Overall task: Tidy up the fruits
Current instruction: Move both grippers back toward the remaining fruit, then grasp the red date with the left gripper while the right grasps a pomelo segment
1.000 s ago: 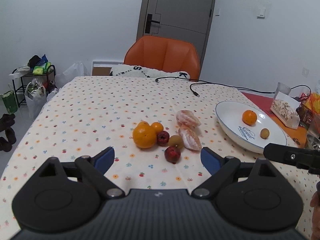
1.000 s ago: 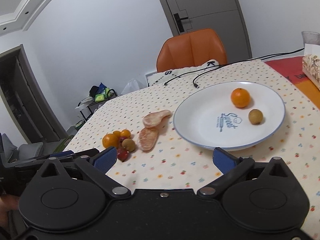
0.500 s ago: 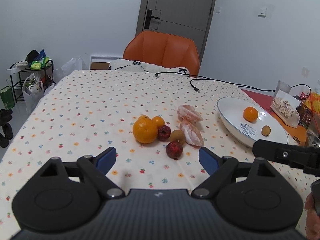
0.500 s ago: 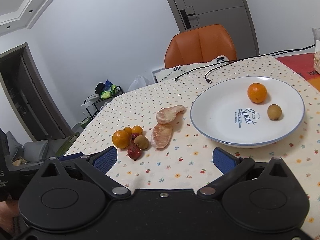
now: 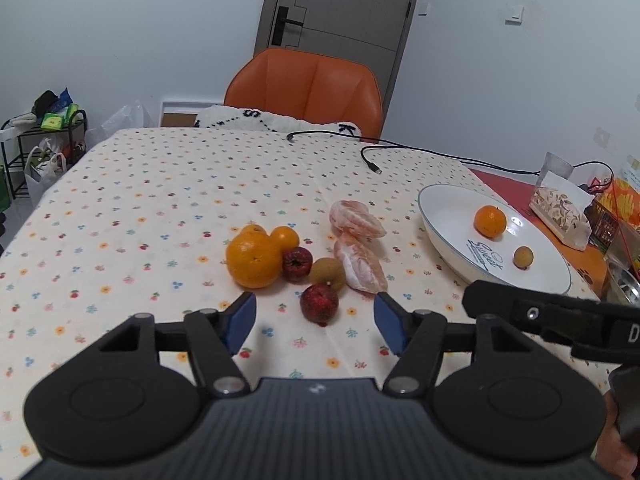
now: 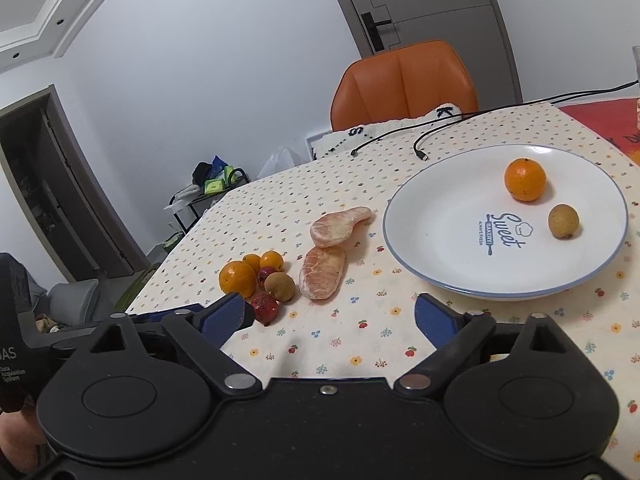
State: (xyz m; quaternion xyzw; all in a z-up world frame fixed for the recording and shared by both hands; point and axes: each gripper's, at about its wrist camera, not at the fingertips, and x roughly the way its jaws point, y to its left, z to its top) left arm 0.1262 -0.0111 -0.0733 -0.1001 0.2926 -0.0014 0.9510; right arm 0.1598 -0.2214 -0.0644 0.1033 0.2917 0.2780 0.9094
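Note:
A cluster of fruit lies on the dotted tablecloth: a big orange (image 5: 253, 262), a small orange (image 5: 285, 238), two dark red fruits (image 5: 297, 263) (image 5: 319, 304), a brown longan (image 5: 327, 274) and two peeled citrus pieces (image 5: 356, 218) (image 5: 360, 266). My left gripper (image 5: 316, 322) is closing with the nearer red fruit just ahead of its blue pads, untouched. The white plate (image 6: 420, 276) holds an orange (image 6: 525, 180) and a longan (image 6: 563, 221). My right gripper (image 6: 330, 318) is closing over bare cloth, short of the peeled piece (image 6: 323, 272).
An orange chair (image 5: 304, 84) stands at the table's far end, with black cables (image 5: 372, 160) trailing across the cloth. A wrapped snack pack (image 5: 560, 212) and other clutter sit right of the plate. The right gripper's black body (image 5: 540, 312) reaches in beside the left one.
Both grippers have come forward toward the fruit, which looks nearer now. The jaws of both have narrowed, the left ones more.

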